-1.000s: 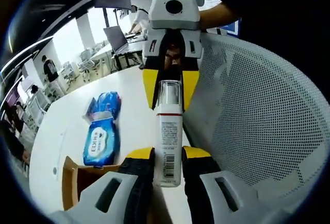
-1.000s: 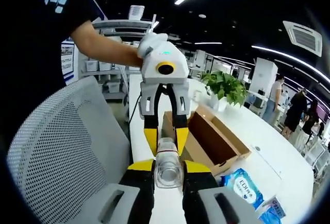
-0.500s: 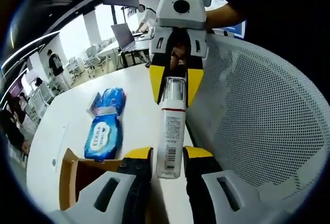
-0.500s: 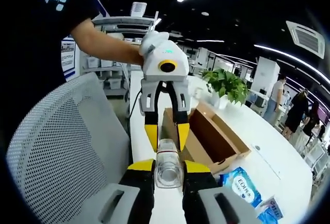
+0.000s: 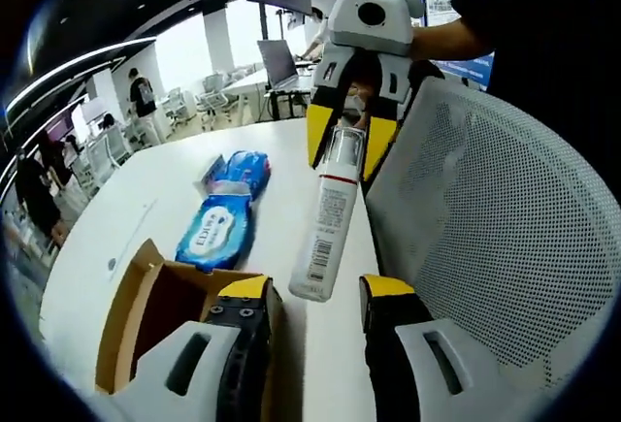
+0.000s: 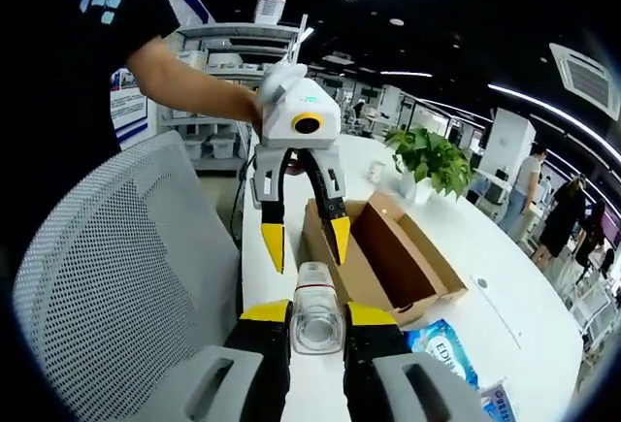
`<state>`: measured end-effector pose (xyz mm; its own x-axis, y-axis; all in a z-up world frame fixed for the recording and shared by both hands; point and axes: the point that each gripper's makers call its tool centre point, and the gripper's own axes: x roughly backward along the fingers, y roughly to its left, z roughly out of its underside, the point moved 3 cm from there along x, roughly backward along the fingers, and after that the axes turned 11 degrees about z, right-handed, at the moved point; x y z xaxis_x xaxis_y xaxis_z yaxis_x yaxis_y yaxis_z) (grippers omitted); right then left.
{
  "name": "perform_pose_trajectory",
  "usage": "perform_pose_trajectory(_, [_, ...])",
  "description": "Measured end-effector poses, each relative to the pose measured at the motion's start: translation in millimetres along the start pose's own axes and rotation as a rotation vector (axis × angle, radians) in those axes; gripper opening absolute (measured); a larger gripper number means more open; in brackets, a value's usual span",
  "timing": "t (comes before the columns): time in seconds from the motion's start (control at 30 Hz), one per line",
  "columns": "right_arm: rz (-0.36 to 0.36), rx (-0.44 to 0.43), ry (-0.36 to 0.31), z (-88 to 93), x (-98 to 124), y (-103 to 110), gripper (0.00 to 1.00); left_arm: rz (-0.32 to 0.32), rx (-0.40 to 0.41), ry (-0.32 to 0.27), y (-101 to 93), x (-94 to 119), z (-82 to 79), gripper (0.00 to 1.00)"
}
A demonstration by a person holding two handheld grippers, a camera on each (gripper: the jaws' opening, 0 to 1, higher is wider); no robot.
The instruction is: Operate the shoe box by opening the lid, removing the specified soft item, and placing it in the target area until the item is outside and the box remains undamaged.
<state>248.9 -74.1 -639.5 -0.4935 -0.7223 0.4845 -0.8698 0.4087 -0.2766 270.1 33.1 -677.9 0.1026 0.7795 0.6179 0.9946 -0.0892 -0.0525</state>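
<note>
box (image 6: pixel 388 257) lid open on desk (image 5: pixel 146 209). right tool (image 6: pixel 317 317) clamps the bottle (image 5: pixel 327 218) above it; left tool (image 5: pixel 315 291) spread, gripping nothing. bottle out, placing remains.

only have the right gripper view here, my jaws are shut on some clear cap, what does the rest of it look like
observer: The left gripper view shows it from the side. It is a white bottle with a red band under the cap and a printed label with a barcode, held at the cap end by the right gripper.
operator: is the left gripper touching its base
observer: No. The left gripper is open, and the bottle's base hangs between its jaws with a gap on each side.
operator: whats behind my gripper
observer: An open laptop on a farther desk.
</note>
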Motion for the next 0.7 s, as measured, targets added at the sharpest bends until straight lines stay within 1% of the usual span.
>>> perform_pose_trajectory(0.1, [-0.004,0.012,0.010,-0.6,1.9,-9.9,0.15,-0.043,0.028,-0.020,2.4,5.0,2.4,0.46])
perform_pose_trajectory(0.2, [-0.001,0.029,0.021,-0.1,3.7,-21.3,0.15,-0.068,0.046,-0.034,3.3,9.5,4.6,0.48])
perform_pose_trajectory(0.3, [0.002,0.047,0.035,0.9,5.1,-31.1,0.15,-0.097,0.086,-0.051,4.5,15.0,6.7,0.51])
perform_pose_trajectory(0.4, [0.006,0.059,0.048,1.2,6.6,-43.5,0.15,-0.119,0.115,-0.088,5.3,20.1,3.2,0.56])
perform_pose_trajectory(0.53, [0.012,0.094,0.071,3.0,7.2,-61.3,0.15,-0.156,0.129,-0.099,7.6,25.7,0.7,0.58])
perform_pose_trajectory(0.7, [0.009,0.134,0.097,3.3,8.1,-77.5,0.15,-0.207,0.206,-0.166,8.1,32.3,-3.2,0.65])
